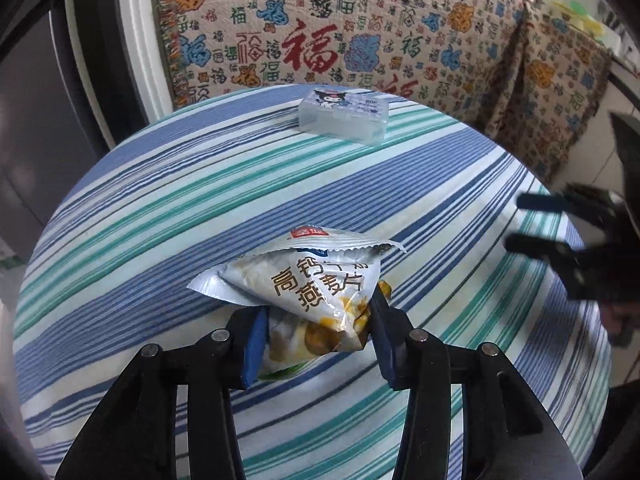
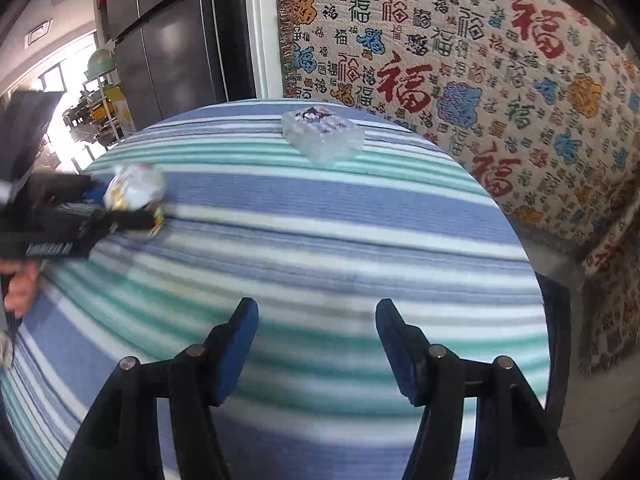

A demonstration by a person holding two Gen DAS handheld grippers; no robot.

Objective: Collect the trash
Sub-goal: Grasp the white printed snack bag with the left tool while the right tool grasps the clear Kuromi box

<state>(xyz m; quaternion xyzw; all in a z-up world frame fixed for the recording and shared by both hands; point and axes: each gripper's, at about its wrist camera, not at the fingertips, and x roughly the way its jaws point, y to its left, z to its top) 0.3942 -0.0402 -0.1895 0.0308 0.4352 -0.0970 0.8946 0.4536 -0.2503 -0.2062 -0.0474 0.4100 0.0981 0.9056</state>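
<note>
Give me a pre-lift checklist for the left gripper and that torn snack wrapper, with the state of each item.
1. Torn silver foil snack wrapper sits between the left gripper pads: ok.
2. Pads pressing the wrapper firmly: cannot tell; both blue pads touch its crumpled sides.
3. Right gripper empty, jaws apart: ok.
4. Right gripper clear of the wrapper: ok, off to the side.
5. Clear plastic box with cartoon lid out of the way: ok, at the far edge.
6. Trash bin located: cannot tell, none in view.

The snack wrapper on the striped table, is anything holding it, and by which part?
The left tongs clamp the snack wrapper across its crumpled lower end, one pad on each side. The right tongs hold nothing.
</note>
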